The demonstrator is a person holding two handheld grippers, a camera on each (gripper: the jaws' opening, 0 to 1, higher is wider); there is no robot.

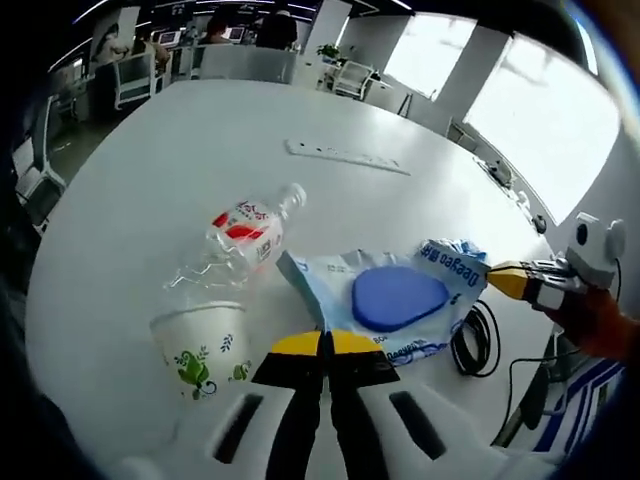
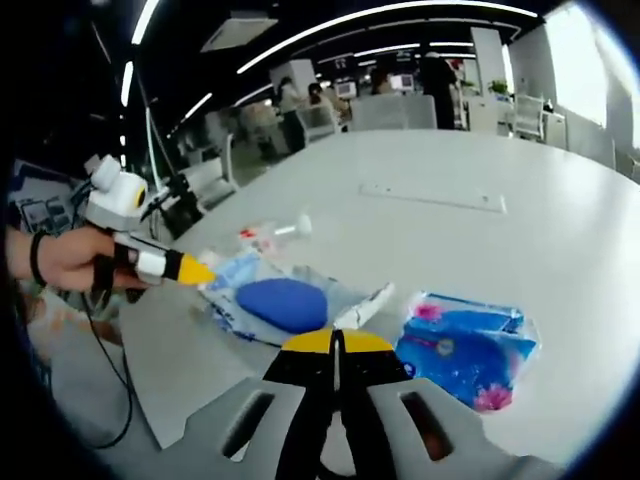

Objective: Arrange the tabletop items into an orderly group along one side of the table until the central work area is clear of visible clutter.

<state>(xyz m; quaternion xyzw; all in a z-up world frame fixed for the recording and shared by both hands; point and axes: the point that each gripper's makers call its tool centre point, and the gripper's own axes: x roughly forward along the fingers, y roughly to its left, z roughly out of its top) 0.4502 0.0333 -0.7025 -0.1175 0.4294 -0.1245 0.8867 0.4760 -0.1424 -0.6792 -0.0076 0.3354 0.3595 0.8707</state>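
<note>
Daylight from large windows [image 1: 540, 110] blows out to white and washes the pale table [image 1: 200, 150] evenly, with only soft shadows. Ceiling strip lights [image 2: 330, 35] streak a dark ceiling. Fisheye distortion bends both views, and the distant office blurs toward the edges.

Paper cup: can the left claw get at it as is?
Probably yes. The paper cup stands just beside the shut left claw, nothing between them; the plastic bottle lies just behind it.
</note>
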